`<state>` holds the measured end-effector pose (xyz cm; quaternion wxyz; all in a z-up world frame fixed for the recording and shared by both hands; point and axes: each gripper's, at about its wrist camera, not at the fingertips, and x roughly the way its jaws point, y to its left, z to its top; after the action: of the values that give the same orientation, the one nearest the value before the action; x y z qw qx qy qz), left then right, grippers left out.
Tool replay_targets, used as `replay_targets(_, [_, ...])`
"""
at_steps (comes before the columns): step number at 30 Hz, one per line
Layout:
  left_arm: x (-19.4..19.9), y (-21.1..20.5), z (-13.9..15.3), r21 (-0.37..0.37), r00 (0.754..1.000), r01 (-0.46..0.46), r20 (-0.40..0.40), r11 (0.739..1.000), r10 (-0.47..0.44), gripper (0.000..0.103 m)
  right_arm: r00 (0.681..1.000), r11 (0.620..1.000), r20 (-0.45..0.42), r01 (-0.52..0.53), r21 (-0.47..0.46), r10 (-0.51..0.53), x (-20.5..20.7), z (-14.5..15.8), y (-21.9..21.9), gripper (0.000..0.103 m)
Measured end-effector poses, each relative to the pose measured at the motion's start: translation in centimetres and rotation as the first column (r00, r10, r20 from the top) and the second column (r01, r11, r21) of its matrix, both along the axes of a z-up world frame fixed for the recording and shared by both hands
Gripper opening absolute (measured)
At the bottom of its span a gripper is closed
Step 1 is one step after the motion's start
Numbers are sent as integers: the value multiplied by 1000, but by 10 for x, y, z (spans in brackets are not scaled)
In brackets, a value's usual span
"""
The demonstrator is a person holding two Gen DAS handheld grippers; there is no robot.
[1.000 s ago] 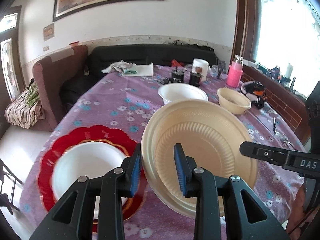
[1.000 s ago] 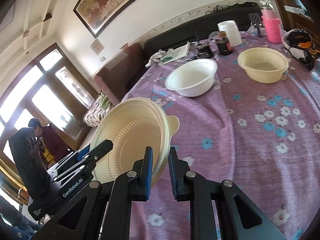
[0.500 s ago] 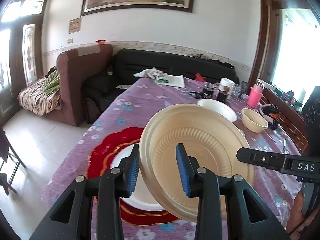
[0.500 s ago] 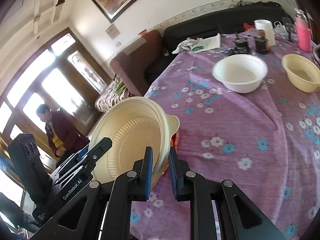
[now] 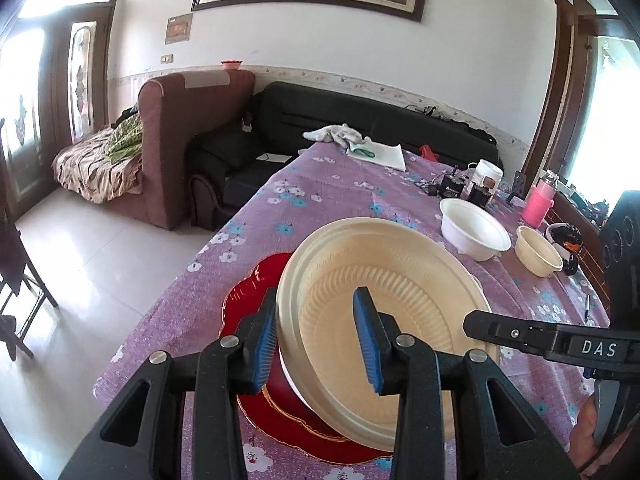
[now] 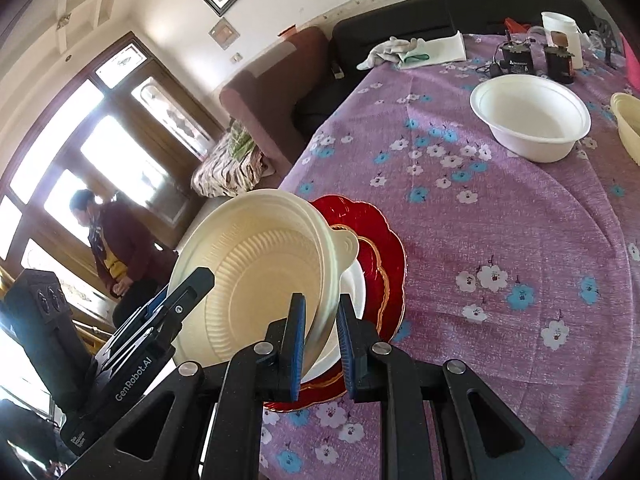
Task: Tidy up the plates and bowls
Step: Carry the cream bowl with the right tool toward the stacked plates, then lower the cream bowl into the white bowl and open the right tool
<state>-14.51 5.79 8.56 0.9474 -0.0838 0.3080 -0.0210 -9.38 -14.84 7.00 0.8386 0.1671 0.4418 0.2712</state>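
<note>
Cream plate [image 5: 384, 320] held tilted in the air above the near left part of the counter [image 6: 500, 220], directly over the red scalloped plate [image 6: 380, 240] and the white plate [image 6: 354, 288] nested in it. Right claw [image 6: 320, 344] pressed together on the cream plate's rim beside its small tab handle, pinching it firmly; likely the load-bearing grip. Left claw [image 5: 316, 340] astride the opposite rim, jaws partly spread and just opened a little further, rim between the pads, with the left pad at the outer wall and the right pad hanging inside the dish; firm contact not confirmed, so judged a steadying hold only. Tilt and two-sided hold judged to serve lowering the plate onto the stack below, plates being gathered at this corner. White bowl [image 5: 474, 234] and cream bowl [image 5: 538, 256] standing upright and just apart toward the far right edge, not yet stacked. Behind them a white jar [image 5: 486, 174], small dark items and a pink bottle [image 5: 540, 204]; folded cloths [image 5: 360, 144] at the far edge. Risk noted: plate sliding off centre on release.
</note>
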Motion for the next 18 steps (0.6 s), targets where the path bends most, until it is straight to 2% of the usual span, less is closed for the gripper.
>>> replay_targets(18, [13,4,-24,-25,998,-10,-59,1000,8,35,999,1000,-50,14,-13,-15,5,-21,4,19])
